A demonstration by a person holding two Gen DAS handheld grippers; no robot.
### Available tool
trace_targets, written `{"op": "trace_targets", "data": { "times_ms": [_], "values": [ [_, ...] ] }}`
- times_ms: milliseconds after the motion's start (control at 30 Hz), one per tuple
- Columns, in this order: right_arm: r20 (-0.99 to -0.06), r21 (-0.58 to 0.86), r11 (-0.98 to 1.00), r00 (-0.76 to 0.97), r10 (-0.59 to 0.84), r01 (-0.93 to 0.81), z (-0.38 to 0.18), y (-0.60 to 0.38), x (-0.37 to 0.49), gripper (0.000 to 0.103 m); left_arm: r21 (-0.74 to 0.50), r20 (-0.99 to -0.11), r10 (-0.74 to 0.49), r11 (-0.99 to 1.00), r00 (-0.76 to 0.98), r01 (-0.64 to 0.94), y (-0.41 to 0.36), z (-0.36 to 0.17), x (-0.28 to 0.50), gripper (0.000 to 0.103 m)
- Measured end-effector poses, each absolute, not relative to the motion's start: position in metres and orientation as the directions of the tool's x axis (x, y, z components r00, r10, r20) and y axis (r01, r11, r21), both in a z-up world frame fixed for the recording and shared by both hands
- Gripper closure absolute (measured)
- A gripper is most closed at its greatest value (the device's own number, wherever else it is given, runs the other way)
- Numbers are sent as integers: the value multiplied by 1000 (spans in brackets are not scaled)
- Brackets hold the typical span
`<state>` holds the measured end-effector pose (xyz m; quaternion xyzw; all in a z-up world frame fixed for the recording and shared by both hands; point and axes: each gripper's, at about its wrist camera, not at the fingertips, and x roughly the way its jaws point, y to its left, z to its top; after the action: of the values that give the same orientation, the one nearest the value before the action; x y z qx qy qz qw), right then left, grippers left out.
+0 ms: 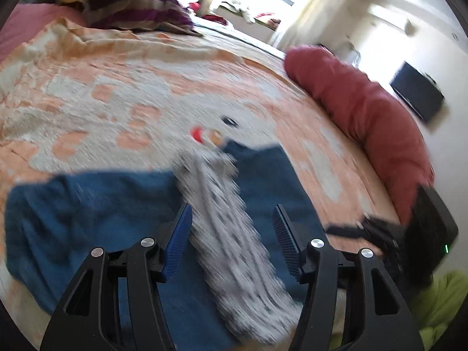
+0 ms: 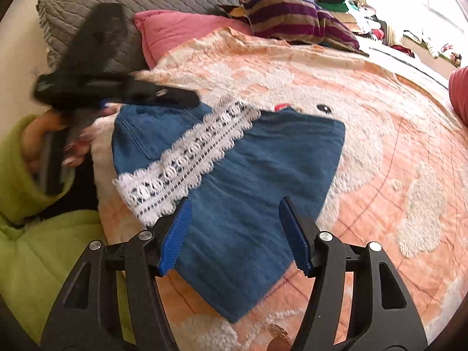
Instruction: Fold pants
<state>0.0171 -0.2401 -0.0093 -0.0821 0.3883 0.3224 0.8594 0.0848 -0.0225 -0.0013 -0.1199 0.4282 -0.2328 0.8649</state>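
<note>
- Your peach-and-white fleecy bed blanket (image 2: 365, 93) fills both views.
- The folded blue denim pants (image 2: 248, 181) lie flat on it, near the edge by you.
- A white lace strip (image 2: 187, 158) crosses them — sharp only in the right view.
- Your right gripper (image 2: 234, 234) hangs released above the pants.
- Your left gripper (image 1: 232, 239) — spread too, straddling the lace.

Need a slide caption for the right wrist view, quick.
Open right gripper over folded blue pants with white lace trim.
</note>
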Motion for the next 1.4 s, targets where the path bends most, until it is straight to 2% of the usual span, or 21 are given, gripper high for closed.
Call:
{"op": "trace_targets", "data": {
  "times_ms": [167,300,500,567,633,833,1067,1300,1400],
  "values": [
    [-801,88,794,431,416,-602,-37,-241,20,48,-364,-733,-502,860,460,359,-45,-18,59,49],
    [-784,120,799,437,440,-589,-43,-247,17,49,-298,-801,-422,896,424,329,-48,-47,57,49],
    [-750,143,803,466,469,-578,-23,-260,17,46,-272,-775,-407,905,483,326,-43,-28,47,48],
    [-723,143,813,501,475,-564,-10,-266,22,40,-258,-757,-403,908,515,331,-41,-16,40,41],
    [-697,154,818,526,488,-554,0,-271,31,39,-250,-746,-405,906,528,343,-46,-8,35,31],
    [-670,95,807,562,485,-583,28,-255,79,37,-201,-741,-414,888,528,414,-75,5,24,28],
    [-736,64,761,484,472,-645,14,-206,124,37,-184,-821,-374,889,432,420,-89,-26,34,28],
    [-838,-2,826,451,306,-564,-34,-198,166,37,-201,-820,-389,882,420,425,-86,-30,35,28],
    [-838,68,839,425,341,-540,-42,-209,173,36,-214,-816,-400,880,418,424,-85,-30,37,28]
  ]
}}
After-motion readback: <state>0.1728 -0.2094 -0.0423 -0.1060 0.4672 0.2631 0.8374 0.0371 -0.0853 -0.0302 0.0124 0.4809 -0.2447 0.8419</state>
